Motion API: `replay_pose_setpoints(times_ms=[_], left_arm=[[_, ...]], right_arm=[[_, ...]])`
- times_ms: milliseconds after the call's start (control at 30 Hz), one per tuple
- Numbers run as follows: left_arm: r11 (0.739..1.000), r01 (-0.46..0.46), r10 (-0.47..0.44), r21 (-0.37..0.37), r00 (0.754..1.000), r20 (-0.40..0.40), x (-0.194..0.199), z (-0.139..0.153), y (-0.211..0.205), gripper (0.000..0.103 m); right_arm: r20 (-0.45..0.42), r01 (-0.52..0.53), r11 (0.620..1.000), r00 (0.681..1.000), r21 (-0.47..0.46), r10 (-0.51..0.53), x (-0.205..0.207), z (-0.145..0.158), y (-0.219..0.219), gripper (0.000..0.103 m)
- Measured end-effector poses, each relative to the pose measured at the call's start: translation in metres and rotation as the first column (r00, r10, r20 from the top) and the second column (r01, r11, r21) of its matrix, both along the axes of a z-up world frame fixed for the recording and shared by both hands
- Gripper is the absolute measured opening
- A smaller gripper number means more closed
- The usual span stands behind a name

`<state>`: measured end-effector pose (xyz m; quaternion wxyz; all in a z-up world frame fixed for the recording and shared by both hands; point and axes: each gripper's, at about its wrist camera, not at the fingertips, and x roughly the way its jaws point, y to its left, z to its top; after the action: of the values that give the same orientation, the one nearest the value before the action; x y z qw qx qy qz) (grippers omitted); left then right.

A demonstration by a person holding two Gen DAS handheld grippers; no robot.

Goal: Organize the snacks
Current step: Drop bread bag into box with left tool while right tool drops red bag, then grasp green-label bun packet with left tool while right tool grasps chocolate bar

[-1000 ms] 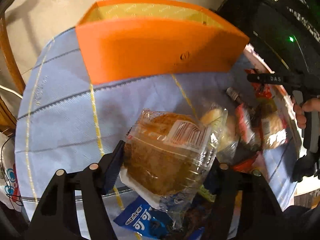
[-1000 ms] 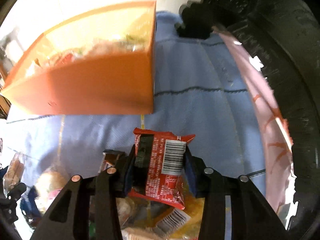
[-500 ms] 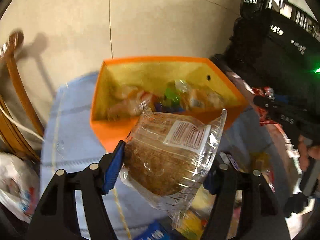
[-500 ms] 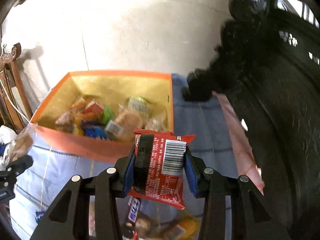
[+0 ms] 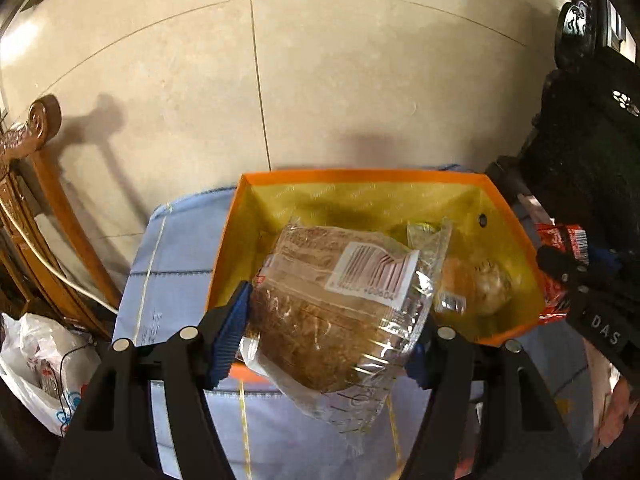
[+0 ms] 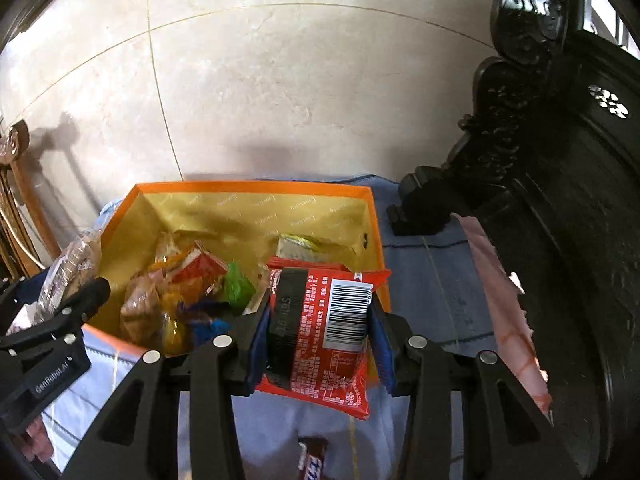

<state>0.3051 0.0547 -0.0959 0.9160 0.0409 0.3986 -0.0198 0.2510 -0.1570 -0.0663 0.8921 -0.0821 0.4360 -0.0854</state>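
- Left wrist view: my left gripper (image 5: 332, 344) is clamped about halfway open on a clear-wrapped brown bread (image 5: 336, 312), its blue pads pressing both sides of the pack, barcode label facing up.
- The bread hangs over the near edge of the orange box (image 5: 228, 248), which sits on a blue cloth (image 5: 176, 248) against a beige tiled wall (image 5: 320, 80). More wrapped snacks lie in the box's right part.
- At the right edge I see the right gripper's black frame with a red packet (image 5: 560, 240) by the box's right wall. A carved wooden chair (image 5: 36, 168) and a white plastic bag (image 5: 44, 360) are to the left.
- Right wrist view: my right gripper (image 6: 318, 340) is closed to a moderate gap on the red packet (image 6: 320, 336), held upright over the box's near right corner (image 6: 372, 216).
- The box holds a pile of mixed snacks (image 6: 180, 296). A chocolate bar (image 6: 312, 460) lies on the cloth below the packet, and dark carved furniture (image 6: 560, 200) stands to the right.
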Motion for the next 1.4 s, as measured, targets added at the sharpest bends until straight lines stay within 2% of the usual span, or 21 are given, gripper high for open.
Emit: replay_pose_setpoints(times_ms=[333, 367, 400, 433, 467, 500, 633, 800, 900, 1000, 1100, 1167, 1233, 1300, 1400], left_arm=[[1.0, -0.017, 0.017, 0.022, 1.0, -0.001, 0.019, -0.003, -0.003, 0.065], [1.0, -0.02, 0.02, 0.014, 1.0, 0.0, 0.021, -0.003, -0.002, 0.066], [1.0, -0.02, 0.02, 0.013, 1.0, 0.0, 0.022, -0.003, -0.001, 0.077], [0.999, -0.031, 0.031, 0.04, 1.0, 0.005, 0.024, -0.003, -0.003, 0.092], [0.995, -0.064, 0.061, 0.079, 0.998, 0.033, 0.026, 0.0, -0.004, 0.099], [0.993, -0.075, 0.071, 0.089, 0.996, 0.046, 0.026, 0.002, -0.004, 0.099], [0.998, -0.042, 0.04, 0.036, 0.997, 0.06, 0.015, 0.011, 0.0, 0.099], [0.999, 0.011, -0.012, 0.031, 1.0, 0.02, -0.024, 0.003, -0.001, 0.099], [0.996, 0.085, -0.084, 0.013, 0.996, -0.025, -0.059, -0.008, -0.007, 0.099], [0.987, 0.157, -0.159, -0.026, 0.986, -0.058, -0.094, -0.021, -0.016, 0.099], [0.975, 0.218, -0.222, -0.05, 0.97, -0.099, -0.122, -0.052, -0.029, 0.099], [0.973, 0.228, -0.232, -0.042, 0.964, -0.13, -0.124, -0.069, -0.034, 0.099], [0.96, 0.274, -0.28, -0.058, 0.942, -0.187, -0.123, -0.092, -0.043, 0.099], [0.949, 0.306, -0.314, -0.076, 0.933, -0.174, -0.128, -0.1, -0.045, 0.099], [0.939, 0.337, -0.343, -0.065, 0.917, -0.205, -0.127, -0.12, -0.046, 0.099]], right_arm=[[0.007, -0.003, 1.0, 1.0, 0.005, 0.003, 0.028, 0.001, 0.007, 0.044], [0.01, -0.001, 1.0, 1.0, 0.005, 0.001, 0.029, 0.001, 0.008, 0.047], [0.019, 0.004, 1.0, 1.0, 0.003, -0.004, 0.032, 0.001, 0.007, 0.057], [0.038, 0.007, 1.0, 0.999, -0.015, -0.007, 0.036, 0.002, 0.009, 0.095], [0.046, 0.008, 0.999, 0.999, -0.036, -0.006, 0.041, 0.002, 0.009, 0.099], [0.057, 0.011, 0.998, 0.998, -0.057, -0.008, 0.042, 0.004, 0.011, 0.099], [0.054, 0.027, 0.997, 0.998, -0.077, -0.023, 0.034, 0.01, 0.005, 0.099], [-0.007, 0.044, 0.995, 0.999, -0.088, -0.045, 0.004, 0.007, -0.014, 0.099], [-0.096, 0.053, 0.995, 0.994, -0.08, -0.061, -0.026, -0.006, -0.028, 0.099], [-0.207, 0.068, 0.998, 0.976, -0.006, -0.068, -0.053, -0.036, -0.039, 0.099], [-0.314, 0.091, 0.996, 0.946, 0.019, -0.081, -0.068, -0.077, -0.045, 0.099], [-0.361, 0.104, 0.993, 0.929, 0.05, -0.079, -0.069, -0.101, -0.048, 0.099], [-0.398, 0.121, 0.989, 0.914, 0.089, -0.076, -0.067, -0.124, -0.052, 0.099], [-0.413, 0.11, 0.983, 0.91, 0.144, -0.042, -0.065, -0.136, -0.053, 0.099], [-0.454, 0.115, 0.978, 0.891, 0.176, -0.023, -0.063, -0.153, -0.054, 0.099]])
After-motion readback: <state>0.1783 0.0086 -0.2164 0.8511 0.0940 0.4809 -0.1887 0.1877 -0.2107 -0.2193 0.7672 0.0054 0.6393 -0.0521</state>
